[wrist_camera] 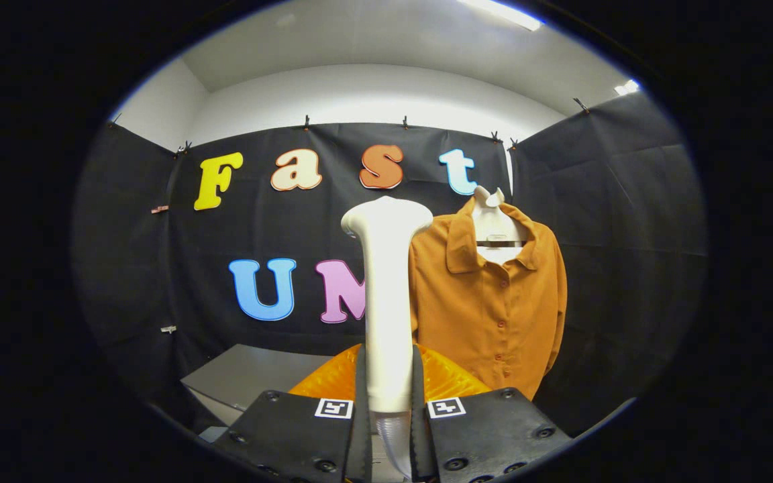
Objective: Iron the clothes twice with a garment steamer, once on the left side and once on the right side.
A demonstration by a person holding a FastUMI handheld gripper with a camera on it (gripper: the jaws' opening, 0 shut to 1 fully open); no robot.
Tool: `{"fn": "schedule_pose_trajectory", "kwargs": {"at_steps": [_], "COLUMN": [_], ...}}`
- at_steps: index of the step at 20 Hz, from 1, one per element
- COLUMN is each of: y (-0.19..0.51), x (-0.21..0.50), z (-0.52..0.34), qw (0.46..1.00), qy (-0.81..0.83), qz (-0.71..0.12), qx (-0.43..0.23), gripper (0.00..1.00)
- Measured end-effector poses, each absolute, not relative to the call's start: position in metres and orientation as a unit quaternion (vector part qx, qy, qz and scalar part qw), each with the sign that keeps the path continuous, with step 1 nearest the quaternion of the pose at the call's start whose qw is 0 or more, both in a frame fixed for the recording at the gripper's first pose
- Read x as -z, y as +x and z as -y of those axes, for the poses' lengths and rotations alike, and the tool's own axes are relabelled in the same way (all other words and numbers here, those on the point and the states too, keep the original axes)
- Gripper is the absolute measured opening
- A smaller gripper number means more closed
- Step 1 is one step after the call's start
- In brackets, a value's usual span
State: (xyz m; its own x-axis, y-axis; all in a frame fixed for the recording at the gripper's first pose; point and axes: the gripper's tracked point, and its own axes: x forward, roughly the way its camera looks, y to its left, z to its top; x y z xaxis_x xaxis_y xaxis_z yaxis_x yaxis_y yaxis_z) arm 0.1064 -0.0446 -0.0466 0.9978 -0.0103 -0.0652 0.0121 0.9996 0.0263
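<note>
A white garment steamer (386, 295) stands upright between my fingers, its wide head at the top and its handle pinched by both fingers. My gripper (386, 402) is shut on the handle. Beyond it and to the right hangs an orange button-up shirt (494, 308) on a white hanger (490, 208) against the booth's black wall. The steamer's head is level with the shirt's collar and overlaps the shirt's left shoulder, still nearer to me than the cloth.
A grey box or table (245, 379) lies low to the left behind the fingers. An orange ribbed object (447, 379) sits just behind the steamer's handle. Black cloth walls close the booth on the left, back and right.
</note>
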Motion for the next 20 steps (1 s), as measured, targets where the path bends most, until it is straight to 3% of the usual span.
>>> {"fn": "schedule_pose_trajectory", "kwargs": {"at_steps": [20], "y": [0.123], "x": [0.031], "z": [-0.028], "qw": [0.999], "qy": [0.014], "qz": [-0.036], "qx": [-0.006], "gripper": [0.26]}}
